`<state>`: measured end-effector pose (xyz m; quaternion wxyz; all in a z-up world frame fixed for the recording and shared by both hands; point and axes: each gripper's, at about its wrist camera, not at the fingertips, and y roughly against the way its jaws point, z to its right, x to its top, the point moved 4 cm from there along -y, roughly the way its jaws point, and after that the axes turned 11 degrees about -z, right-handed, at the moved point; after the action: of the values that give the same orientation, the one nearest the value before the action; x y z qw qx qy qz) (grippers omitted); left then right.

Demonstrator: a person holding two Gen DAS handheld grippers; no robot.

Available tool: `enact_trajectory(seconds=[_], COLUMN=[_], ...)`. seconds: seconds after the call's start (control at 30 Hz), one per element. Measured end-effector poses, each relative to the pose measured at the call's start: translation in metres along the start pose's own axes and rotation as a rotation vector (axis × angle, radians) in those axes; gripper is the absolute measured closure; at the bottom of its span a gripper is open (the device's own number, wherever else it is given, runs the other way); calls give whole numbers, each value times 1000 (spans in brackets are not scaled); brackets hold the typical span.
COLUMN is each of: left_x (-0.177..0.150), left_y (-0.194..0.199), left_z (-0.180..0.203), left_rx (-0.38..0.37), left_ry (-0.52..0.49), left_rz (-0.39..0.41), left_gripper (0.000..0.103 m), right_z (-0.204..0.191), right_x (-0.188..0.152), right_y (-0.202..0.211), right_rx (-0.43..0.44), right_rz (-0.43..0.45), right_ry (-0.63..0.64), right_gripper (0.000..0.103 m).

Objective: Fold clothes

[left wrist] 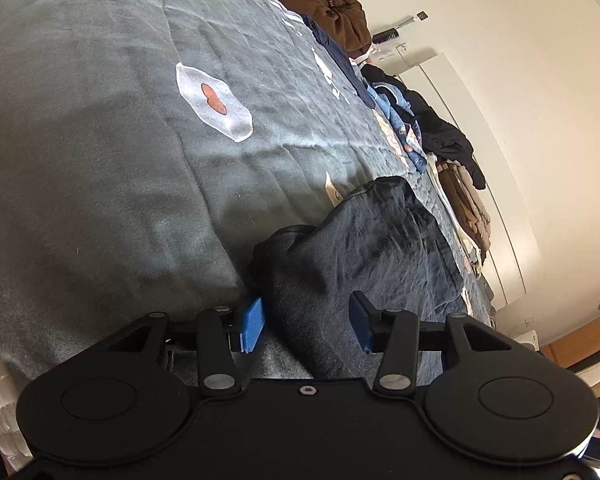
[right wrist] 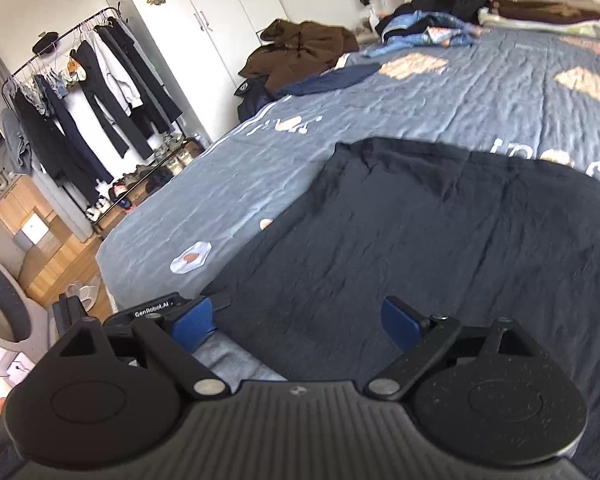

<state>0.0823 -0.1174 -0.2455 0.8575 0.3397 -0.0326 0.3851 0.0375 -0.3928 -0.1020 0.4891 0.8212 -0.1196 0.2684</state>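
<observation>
A dark navy garment (right wrist: 420, 232) lies spread flat on the blue-grey bed cover (right wrist: 380, 108), which has fried-egg prints. In the left wrist view one edge of the garment (left wrist: 364, 240) is bunched up into a ridge. My left gripper (left wrist: 308, 328) is shut on that bunched edge, with cloth filling the gap between its blue pads. My right gripper (right wrist: 296, 324) hangs open and wide just above the garment's near part, and its pads touch nothing. The black housing of the other gripper (right wrist: 156, 305) shows at the garment's near left corner.
A brown jacket (right wrist: 300, 48) and a navy item (right wrist: 332, 78) lie at the far left of the bed. Loose blue and black clothes (right wrist: 432, 28) and a folded stack (right wrist: 548, 4) line the far edge. A clothes rack (right wrist: 80, 100) and wood floor (right wrist: 60, 264) are left of the bed.
</observation>
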Motion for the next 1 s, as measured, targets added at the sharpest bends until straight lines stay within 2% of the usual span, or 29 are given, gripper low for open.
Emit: enact_trajectory(seconds=[0.1,0.2,0.43,0.67,0.8,0.9,0.97,1.0], left_x=[0,0,1,3,6,8,8,9], left_y=[3,5,1,3,2,-2,-6,-7], left_z=[-1,0,0,12,16,19,21,22], left_rx=[23,30,68,109,118,129,143,153], left_ry=[7,0,1,-84,-78,-66,-74,-82], left_rz=[17,21,9,15,18,8,7,9], left_gripper=[80,86,80,83,82,66,66,68], right_z=[-5,-7,-2,-7,-12,-12,-11,-10], right_x=[3,4,2,-4,-5,-5,-5,-4], right_y=[9,11,5,9,12,14,14,14], right_rx=[19,23,55,83,94,104,105,108], right_rz=[26,31,-6,-29,-20,-16,-15,-15], right_ry=[7,26,6,36,49,46,44,40], right_gripper=[12,11,12,12,12,12,11,11])
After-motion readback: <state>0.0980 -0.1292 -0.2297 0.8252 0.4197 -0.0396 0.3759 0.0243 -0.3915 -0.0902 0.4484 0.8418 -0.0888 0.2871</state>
